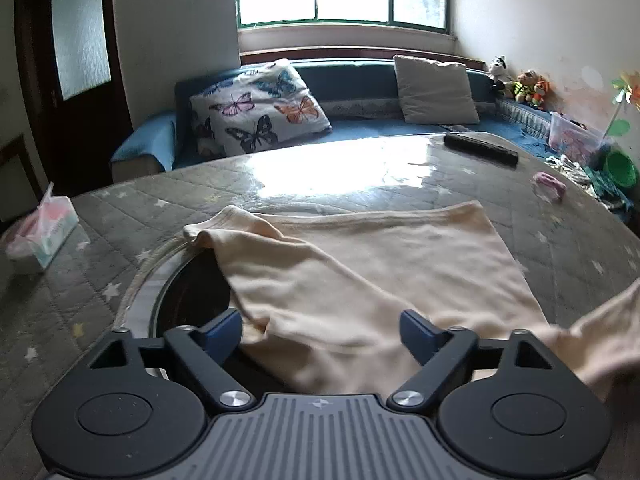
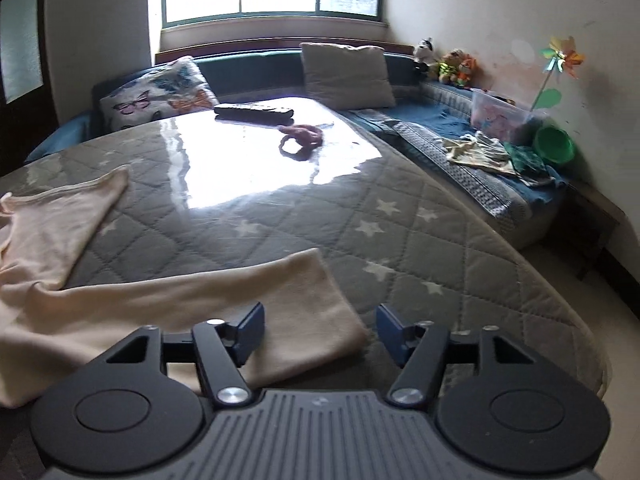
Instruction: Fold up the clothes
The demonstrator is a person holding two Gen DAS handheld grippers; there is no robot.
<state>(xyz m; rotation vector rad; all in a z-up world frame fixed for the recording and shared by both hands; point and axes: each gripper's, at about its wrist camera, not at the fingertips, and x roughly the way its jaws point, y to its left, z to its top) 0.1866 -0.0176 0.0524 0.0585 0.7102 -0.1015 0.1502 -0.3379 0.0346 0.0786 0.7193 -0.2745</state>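
Between the spread fingers of the left gripper (image 1: 321,334) lies the cream garment (image 1: 372,276), unpinched, on the quilted table (image 1: 100,264). The right gripper (image 2: 320,332) also stands parted, with the garment's sleeve end (image 2: 256,316) under its left finger, not clamped. Far ahead and right of it, a clear plastic box (image 2: 500,114) holds pink items, not identifiable; beside it stands a green bowl (image 2: 554,144). Left of the left gripper, a tissue pack (image 1: 48,230) shows tissue protruding.
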